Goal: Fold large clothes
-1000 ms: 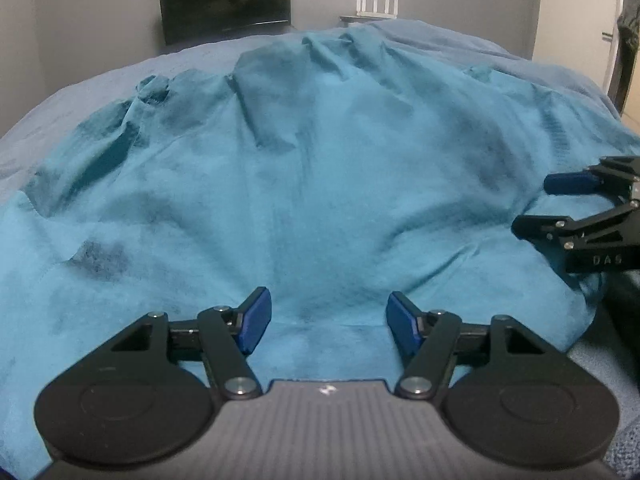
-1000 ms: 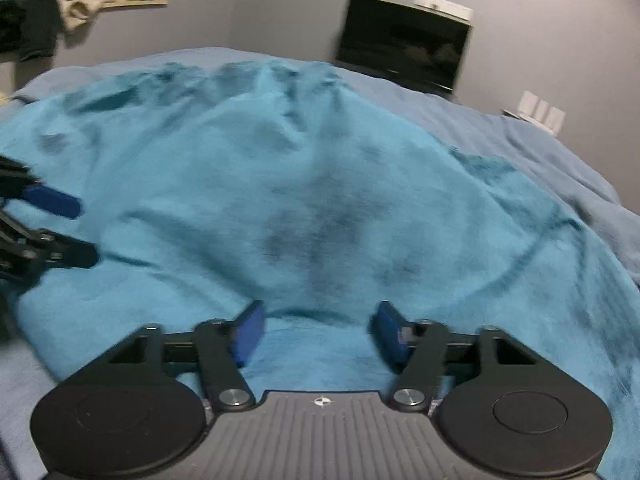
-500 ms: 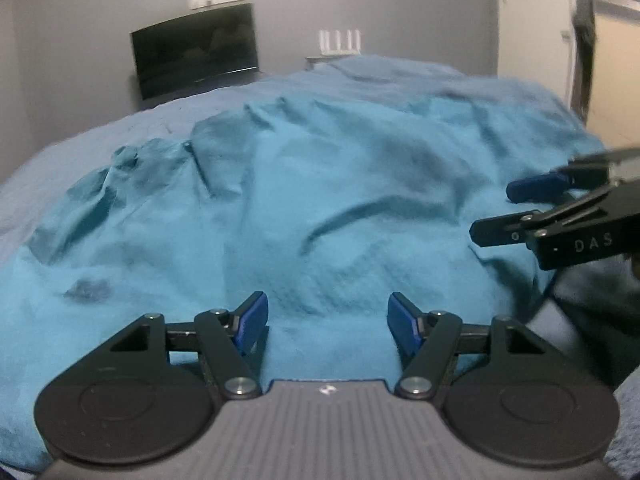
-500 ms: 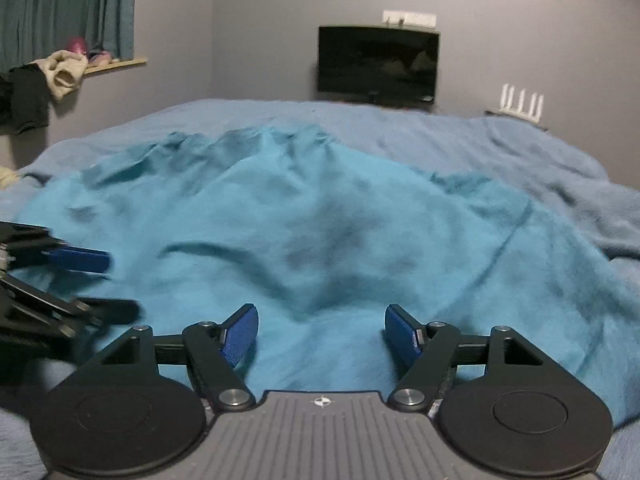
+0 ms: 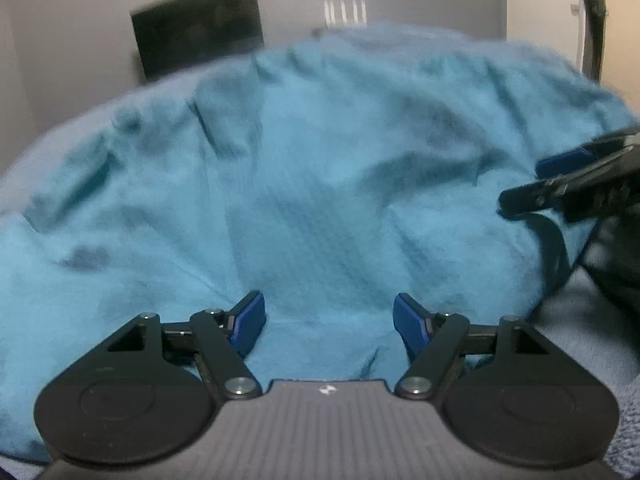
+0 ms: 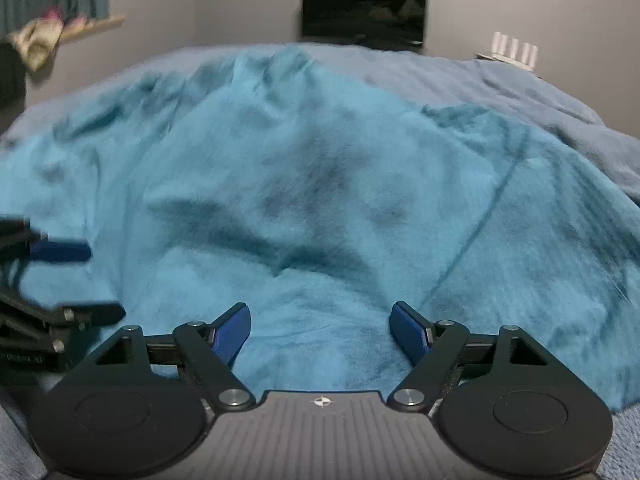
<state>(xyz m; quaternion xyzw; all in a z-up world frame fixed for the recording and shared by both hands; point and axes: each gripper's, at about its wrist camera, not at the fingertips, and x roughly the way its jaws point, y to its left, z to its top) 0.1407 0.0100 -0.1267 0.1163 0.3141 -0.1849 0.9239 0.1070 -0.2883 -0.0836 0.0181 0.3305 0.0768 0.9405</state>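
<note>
A large teal garment (image 5: 320,184) lies spread and wrinkled over a bed; it also fills the right wrist view (image 6: 328,200). My left gripper (image 5: 329,320) is open and empty, its blue pads just over the garment's near edge. My right gripper (image 6: 320,330) is open and empty over the same near edge. The right gripper shows at the right of the left wrist view (image 5: 560,184), and the left gripper shows at the left of the right wrist view (image 6: 72,280). Both views are blurred.
The bed has a grey-blue cover (image 6: 500,84). A dark TV (image 6: 364,10) and a white router (image 6: 514,46) stand by the far wall. Clothes lie on a shelf (image 6: 44,36) at the left. A door (image 5: 540,4) is at the right.
Both grippers have shifted a little closer over the near edge of the garment, tilting slightly down. Both have stayed open. The garment's wrinkles look much the same.
</note>
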